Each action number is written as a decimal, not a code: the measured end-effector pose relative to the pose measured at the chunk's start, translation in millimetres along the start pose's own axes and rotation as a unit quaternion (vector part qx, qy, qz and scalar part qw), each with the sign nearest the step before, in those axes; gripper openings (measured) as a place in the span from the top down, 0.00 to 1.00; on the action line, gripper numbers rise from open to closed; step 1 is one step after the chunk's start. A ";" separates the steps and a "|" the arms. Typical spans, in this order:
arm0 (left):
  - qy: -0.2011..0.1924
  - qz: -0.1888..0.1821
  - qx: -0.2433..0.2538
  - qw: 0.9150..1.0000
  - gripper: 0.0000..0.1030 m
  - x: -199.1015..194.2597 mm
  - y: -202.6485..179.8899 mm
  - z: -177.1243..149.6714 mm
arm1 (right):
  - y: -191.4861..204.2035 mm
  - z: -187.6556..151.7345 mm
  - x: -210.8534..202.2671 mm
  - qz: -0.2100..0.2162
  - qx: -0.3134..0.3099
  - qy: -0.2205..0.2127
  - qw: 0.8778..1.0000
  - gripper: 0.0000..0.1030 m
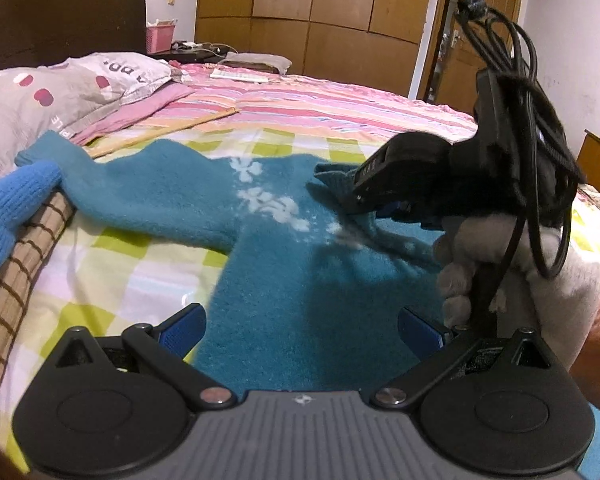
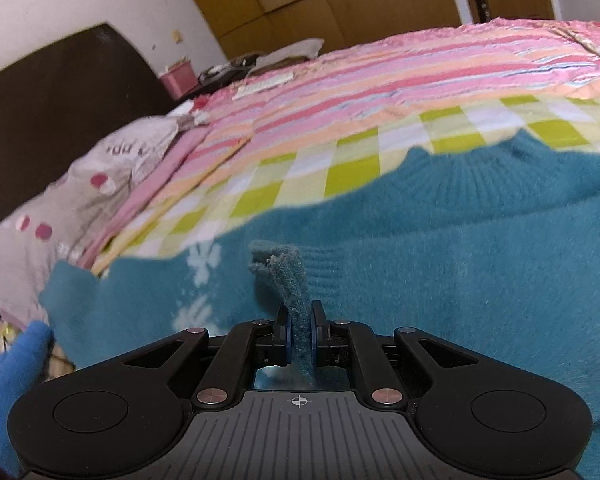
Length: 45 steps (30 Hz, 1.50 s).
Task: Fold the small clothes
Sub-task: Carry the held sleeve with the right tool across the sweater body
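Observation:
A small teal knit sweater (image 1: 284, 264) with white flower marks lies spread on the checked bedcover, one sleeve stretched to the left. My left gripper (image 1: 300, 328) is open, low over the sweater's body, holding nothing. My right gripper (image 2: 300, 320) is shut on the cuff end of the other sleeve (image 2: 288, 276), which sticks up between the fingers. In the left wrist view the right gripper (image 1: 364, 192) holds that sleeve lifted over the sweater's chest. The sweater (image 2: 440, 248) fills the right wrist view, collar ribbing at upper right.
A green-and-white checked cover (image 1: 112, 268) lies over a pink striped quilt (image 1: 320, 100). A grey pillow (image 1: 60, 92) sits at the left by the dark headboard (image 1: 60, 12). A blue knit piece (image 1: 8, 216) lies at the left edge. Wooden wardrobes (image 1: 320, 4) stand behind.

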<state>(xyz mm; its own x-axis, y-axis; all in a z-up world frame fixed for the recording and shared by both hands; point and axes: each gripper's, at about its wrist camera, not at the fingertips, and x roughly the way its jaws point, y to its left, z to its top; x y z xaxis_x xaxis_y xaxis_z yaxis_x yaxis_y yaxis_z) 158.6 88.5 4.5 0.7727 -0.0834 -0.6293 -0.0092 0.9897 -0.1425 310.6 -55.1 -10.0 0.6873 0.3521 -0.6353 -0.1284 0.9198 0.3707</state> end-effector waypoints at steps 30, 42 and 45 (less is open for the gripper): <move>-0.012 0.038 -0.006 0.999 0.00 11.2 12.7 0.4 | 11.7 -11.0 -7.7 -0.005 -0.116 -0.012 0.993 0.73; -0.016 0.043 -0.011 0.999 0.00 14.6 17.6 -2.1 | 19.8 -20.8 -22.6 -0.047 -0.166 -0.022 0.985 0.73; -0.014 0.050 -0.006 0.999 0.00 17.2 16.7 -2.9 | 18.0 -23.3 -25.0 -0.050 -0.166 -0.024 0.985 0.74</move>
<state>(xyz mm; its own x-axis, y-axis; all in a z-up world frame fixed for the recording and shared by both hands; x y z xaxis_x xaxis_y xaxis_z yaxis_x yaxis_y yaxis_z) 169.9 103.2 -10.9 0.7856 0.0190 -0.6184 -0.0940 0.9916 -0.0891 274.4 -43.4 -3.2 0.7410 0.2551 -0.6211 -0.2785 0.9585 0.0613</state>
